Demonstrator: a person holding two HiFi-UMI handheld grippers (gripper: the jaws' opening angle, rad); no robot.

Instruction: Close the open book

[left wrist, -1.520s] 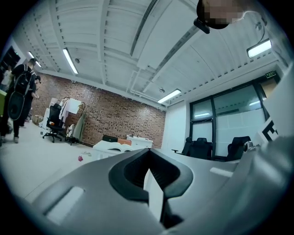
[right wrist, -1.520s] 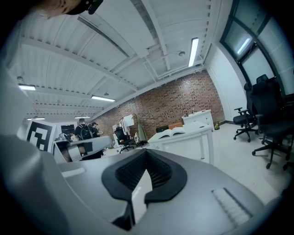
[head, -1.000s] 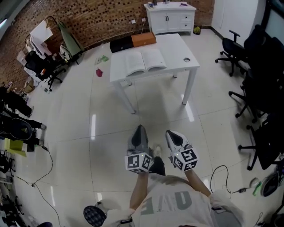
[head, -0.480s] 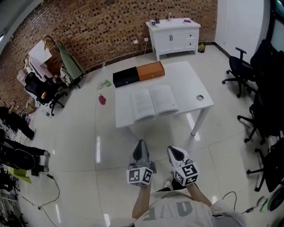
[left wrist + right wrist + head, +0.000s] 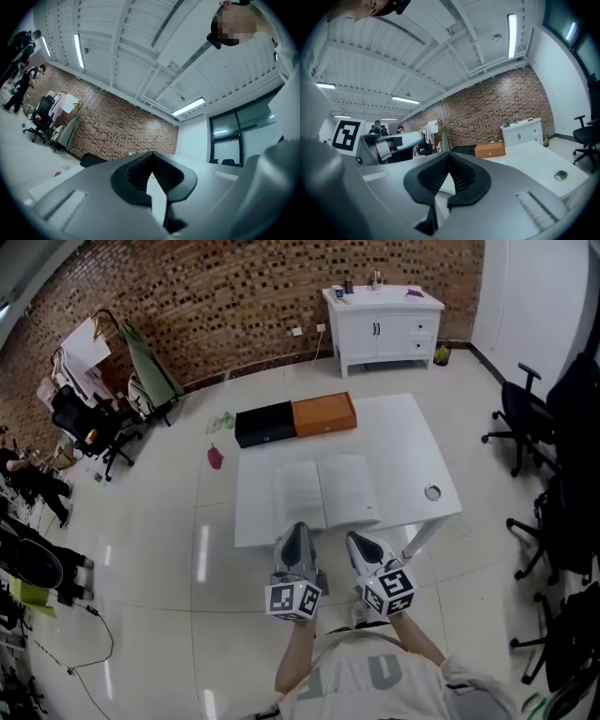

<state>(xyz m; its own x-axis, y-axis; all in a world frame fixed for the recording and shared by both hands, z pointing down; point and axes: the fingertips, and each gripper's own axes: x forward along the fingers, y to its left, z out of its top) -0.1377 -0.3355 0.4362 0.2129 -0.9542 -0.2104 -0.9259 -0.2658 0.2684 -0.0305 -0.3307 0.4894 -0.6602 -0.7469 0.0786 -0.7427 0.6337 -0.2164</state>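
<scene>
An open book [image 5: 328, 491] lies flat, pages up, near the front edge of a white table [image 5: 403, 446]. My left gripper [image 5: 296, 530] is shut and empty, its tip at the table's near edge just in front of the book's left page. My right gripper [image 5: 358, 541] is also shut and empty, beside it, below the right page. In the left gripper view the jaws [image 5: 151, 158] meet at the tip, with the tabletop beyond. In the right gripper view the jaws [image 5: 449, 157] are pressed together, and the left gripper [image 5: 386, 146] shows to their left.
A black box [image 5: 265, 424] and an orange box [image 5: 324, 414] lie end to end at the table's far edge. A round hole [image 5: 432, 492] is at the table's right. A white cabinet [image 5: 384, 320] stands by the brick wall, and office chairs [image 5: 525, 418] at the right.
The person has walked forward to the table. Both grippers, shut throughout, went from over bare floor to the table's near edge by the book.
</scene>
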